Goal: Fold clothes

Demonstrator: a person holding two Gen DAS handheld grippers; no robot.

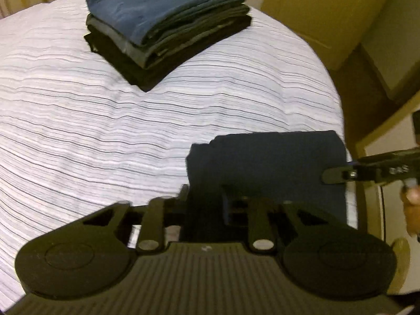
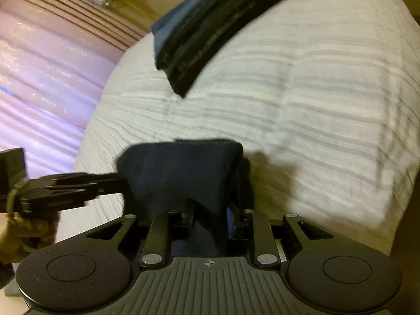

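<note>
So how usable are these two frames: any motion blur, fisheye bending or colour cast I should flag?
Left wrist: the stack of folded clothes is fairly sharp, the stripes of the bedspread bow from the fisheye, and the near dark garment is soft. Right wrist: smeared throughout, the stack's edges streaked, the bedspread's stripes washed out. Both have a warm yellowish cast.

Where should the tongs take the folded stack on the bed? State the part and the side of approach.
Take the folded stack at its near corner, coming in low from the front along the striped bedspread. That corner points toward the camera, its layered edges are exposed there, and nothing lies between. A judgement: one finger must slide beneath the black bottom layer.
</note>
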